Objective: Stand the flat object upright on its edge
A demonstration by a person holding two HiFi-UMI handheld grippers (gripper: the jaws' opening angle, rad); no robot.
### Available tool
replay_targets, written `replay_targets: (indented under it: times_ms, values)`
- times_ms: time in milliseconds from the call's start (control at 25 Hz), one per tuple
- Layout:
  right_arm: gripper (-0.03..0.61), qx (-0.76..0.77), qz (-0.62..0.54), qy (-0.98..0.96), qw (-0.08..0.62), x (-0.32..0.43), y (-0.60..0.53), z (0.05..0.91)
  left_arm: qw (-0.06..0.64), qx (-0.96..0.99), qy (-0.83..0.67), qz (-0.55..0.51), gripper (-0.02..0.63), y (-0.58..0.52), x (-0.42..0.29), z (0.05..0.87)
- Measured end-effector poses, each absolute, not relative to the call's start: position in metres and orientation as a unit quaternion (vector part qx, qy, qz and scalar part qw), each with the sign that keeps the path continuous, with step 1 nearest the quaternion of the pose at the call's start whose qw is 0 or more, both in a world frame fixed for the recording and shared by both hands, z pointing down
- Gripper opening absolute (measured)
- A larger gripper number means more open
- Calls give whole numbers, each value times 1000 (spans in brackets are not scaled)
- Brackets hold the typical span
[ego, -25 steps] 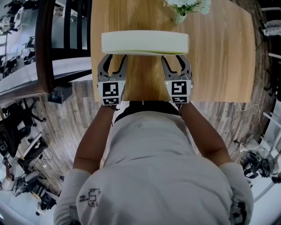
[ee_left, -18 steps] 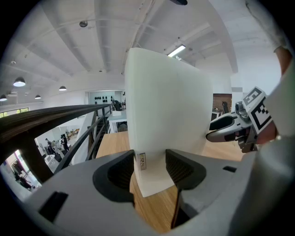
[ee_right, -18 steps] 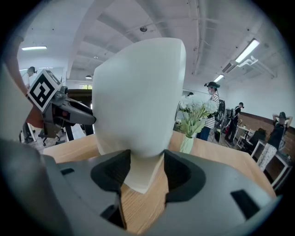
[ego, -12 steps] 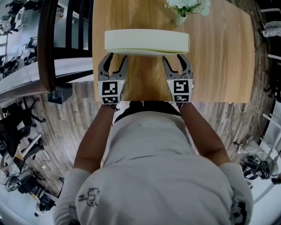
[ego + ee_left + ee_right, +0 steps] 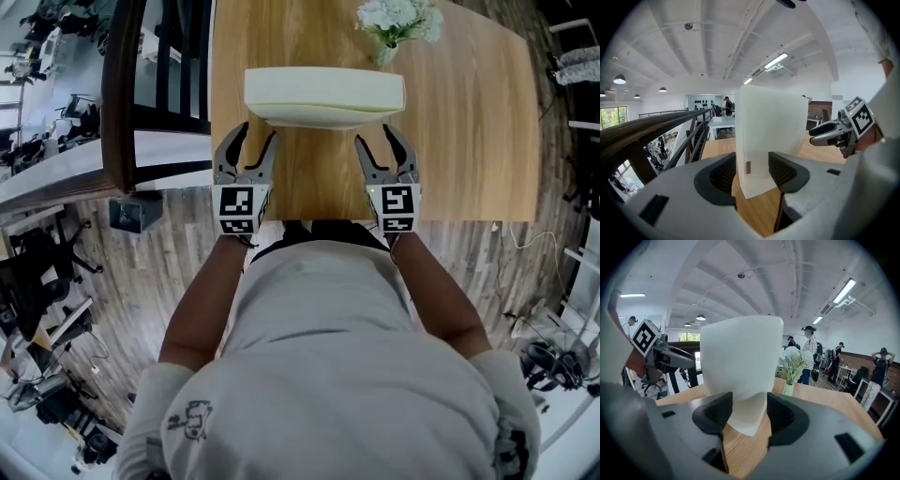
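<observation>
A thick white slab [image 5: 323, 94] stands upright on its long edge across the wooden table [image 5: 469, 141]. Both grippers sit just on my side of it, near the table's front edge. My left gripper [image 5: 257, 133] is open below the slab's left end. My right gripper [image 5: 375, 136] is open below its right end. In the left gripper view the slab [image 5: 771, 136] rises just past the spread jaws of the left gripper [image 5: 752, 171], pads clear of it. The right gripper view shows the same: the slab [image 5: 740, 362] beyond the open right gripper [image 5: 749, 413].
A small vase of white flowers [image 5: 394, 23] stands on the table behind the slab's right end, and shows as the vase [image 5: 790, 369] in the right gripper view. A dark wooden railing [image 5: 122, 94] runs along the table's left side. Several people stand far off.
Both grippers have drawn back a little from the slab, whose lower edge their tips reached before. The slab stays standing on its edge.
</observation>
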State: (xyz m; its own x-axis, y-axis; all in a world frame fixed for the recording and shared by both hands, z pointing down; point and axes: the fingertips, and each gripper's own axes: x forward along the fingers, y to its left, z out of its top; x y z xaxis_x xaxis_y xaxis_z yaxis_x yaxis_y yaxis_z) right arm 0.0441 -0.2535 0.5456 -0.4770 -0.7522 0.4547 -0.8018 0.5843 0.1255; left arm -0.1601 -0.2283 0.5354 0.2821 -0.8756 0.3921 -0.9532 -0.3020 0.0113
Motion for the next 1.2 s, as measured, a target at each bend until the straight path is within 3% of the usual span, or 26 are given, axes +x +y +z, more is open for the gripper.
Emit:
replay_targets:
  times_ms: [400, 760, 1040, 1200]
  values:
    - [191, 471, 33, -861, 188, 38, -220, 491, 105, 811, -560, 132, 218, -204, -163, 493]
    - [48, 460, 12, -874, 156, 23, -181, 452, 83, 825, -549, 107, 106, -166, -172, 454]
    - [6, 458, 2, -878, 140, 14, -157, 432, 78, 838, -532, 93, 9, -140, -178, 437]
    - [5, 455, 0, -880, 134, 14, -143, 421, 76, 846, -521, 87, 6, -127, -180, 428]
